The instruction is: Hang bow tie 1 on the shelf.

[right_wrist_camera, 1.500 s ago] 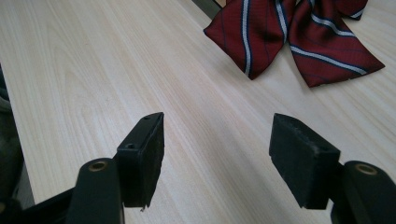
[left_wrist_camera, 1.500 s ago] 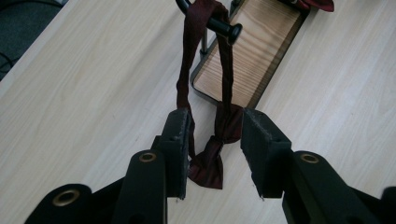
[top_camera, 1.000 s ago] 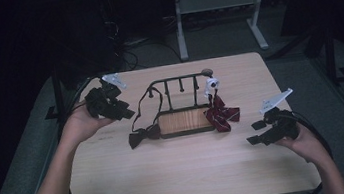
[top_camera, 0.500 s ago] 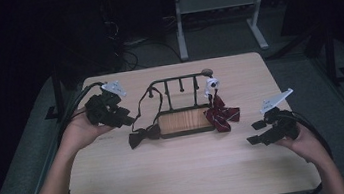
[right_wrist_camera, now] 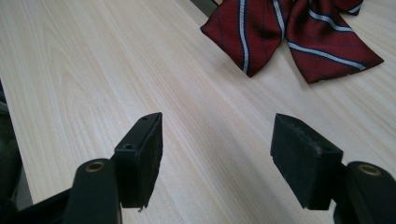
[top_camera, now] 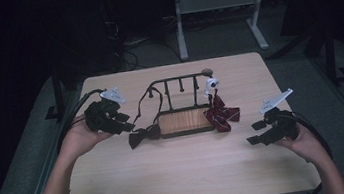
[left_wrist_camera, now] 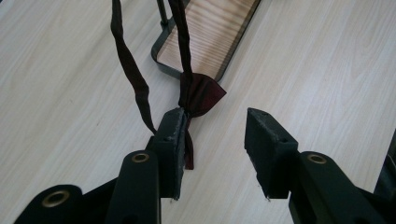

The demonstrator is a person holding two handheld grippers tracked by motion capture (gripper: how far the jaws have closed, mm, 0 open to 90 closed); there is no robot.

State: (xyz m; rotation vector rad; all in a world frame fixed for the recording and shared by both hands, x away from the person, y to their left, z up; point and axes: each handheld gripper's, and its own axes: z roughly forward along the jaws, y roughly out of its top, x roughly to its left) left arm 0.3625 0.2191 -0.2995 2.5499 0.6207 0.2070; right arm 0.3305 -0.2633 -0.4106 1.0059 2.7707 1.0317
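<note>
A dark maroon bow tie (top_camera: 144, 135) (left_wrist_camera: 200, 92) lies on the table at the left end of a black rack (top_camera: 178, 83) with a wooden base (top_camera: 185, 121); its strap runs up over the rack's rail. My left gripper (top_camera: 125, 124) (left_wrist_camera: 214, 140) is open right beside it, one pad (left_wrist_camera: 172, 140) touching the bow. A red striped bow tie (top_camera: 222, 114) (right_wrist_camera: 289, 32) rests at the rack's right end. My right gripper (top_camera: 256, 133) (right_wrist_camera: 217, 154) stands open over bare table, a short way right of the striped bow.
A small white-and-dark clip or figure (top_camera: 211, 84) sits on the rack's right post. The light wooden table (top_camera: 185, 171) has free room in front of the rack. Cables (top_camera: 70, 125) trail from both grippers. A desk frame (top_camera: 218, 5) stands on the floor beyond.
My left gripper has moved down and right, from the table's left edge toward the dark bow tie, and now touches it. The right gripper has stayed put.
</note>
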